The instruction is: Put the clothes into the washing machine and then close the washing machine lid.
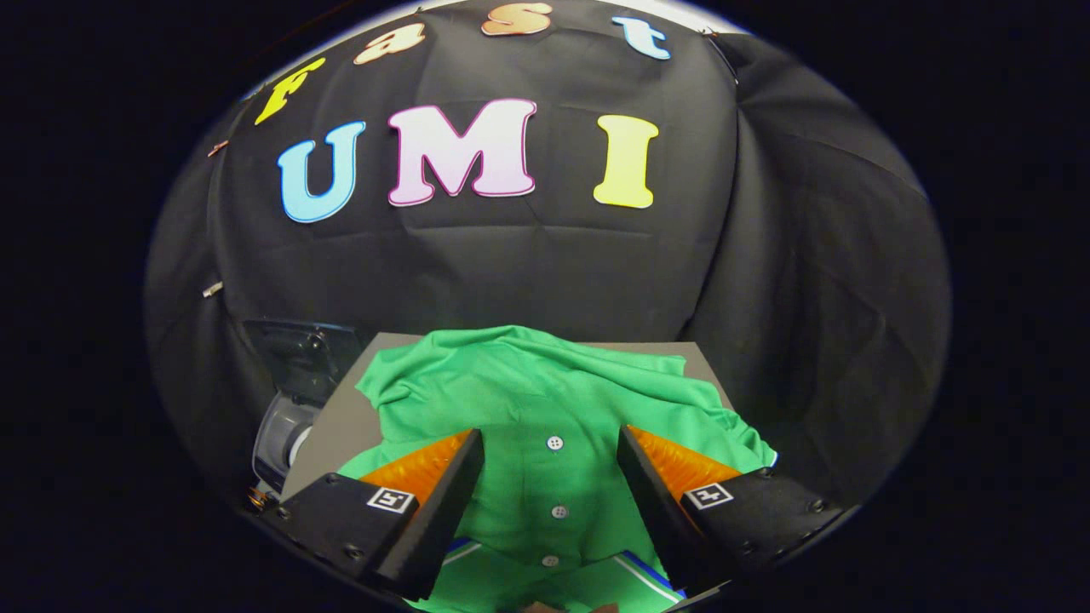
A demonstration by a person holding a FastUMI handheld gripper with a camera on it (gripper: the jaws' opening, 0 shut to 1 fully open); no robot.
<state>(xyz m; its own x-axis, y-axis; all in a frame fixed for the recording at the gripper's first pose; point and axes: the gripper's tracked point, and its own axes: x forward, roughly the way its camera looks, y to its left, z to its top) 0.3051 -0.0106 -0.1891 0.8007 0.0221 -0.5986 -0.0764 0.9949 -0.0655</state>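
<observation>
Nothing is loaded yet: the green shirt (545,409) lies spread on the counter (341,417) at lower centre. The hand-held gripper (552,443) hangs wide open over it, holding nothing. The washing machine (285,426) sits at lower left.

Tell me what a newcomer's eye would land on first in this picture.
The bright green button-up shirt stands out first, spread over a grey tabletop in front of the black cloth wall. Next comes the hand-held gripper, its fingers open to either side of the shirt's row of white buttons. Beyond the table's edge, beside one finger, sits the washing machine, with its lid raised.
</observation>
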